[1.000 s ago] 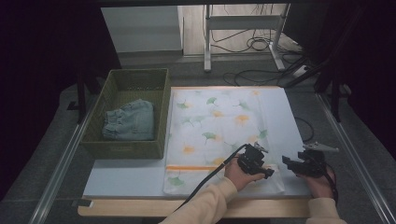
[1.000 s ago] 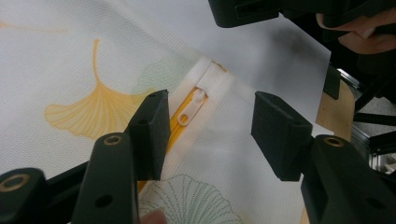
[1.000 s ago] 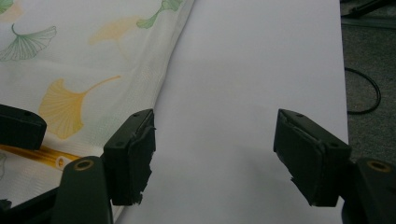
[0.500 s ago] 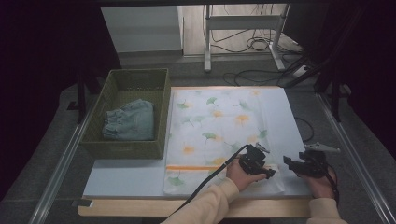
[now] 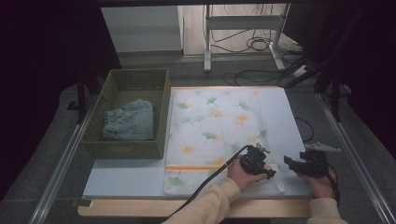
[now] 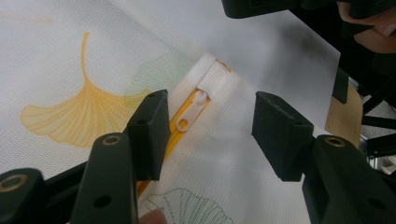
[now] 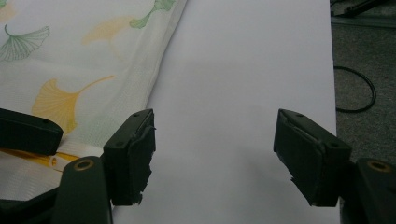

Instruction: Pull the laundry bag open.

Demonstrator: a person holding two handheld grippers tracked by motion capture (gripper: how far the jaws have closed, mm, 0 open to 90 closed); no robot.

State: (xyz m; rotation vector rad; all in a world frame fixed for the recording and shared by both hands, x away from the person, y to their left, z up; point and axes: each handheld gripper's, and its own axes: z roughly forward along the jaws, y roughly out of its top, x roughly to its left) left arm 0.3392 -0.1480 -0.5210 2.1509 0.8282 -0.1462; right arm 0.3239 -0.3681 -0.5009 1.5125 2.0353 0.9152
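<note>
High view: at the near edge of the table [image 5: 126, 179], the left gripper [image 5: 272, 173] is held over the near right corner of the leaf-printed cloth bag [image 5: 212, 126], its jaws spread and gripping nothing. Between those jaws the white zipper pull [image 6: 191, 109] is seen on an orange zipper [image 6: 175, 135], untouched. Just beside it, the right gripper [image 5: 286, 161] is held released over bare tabletop. Farther left, folded denim [image 5: 130, 120] is seen inside a green basket [image 5: 161, 114].
</note>
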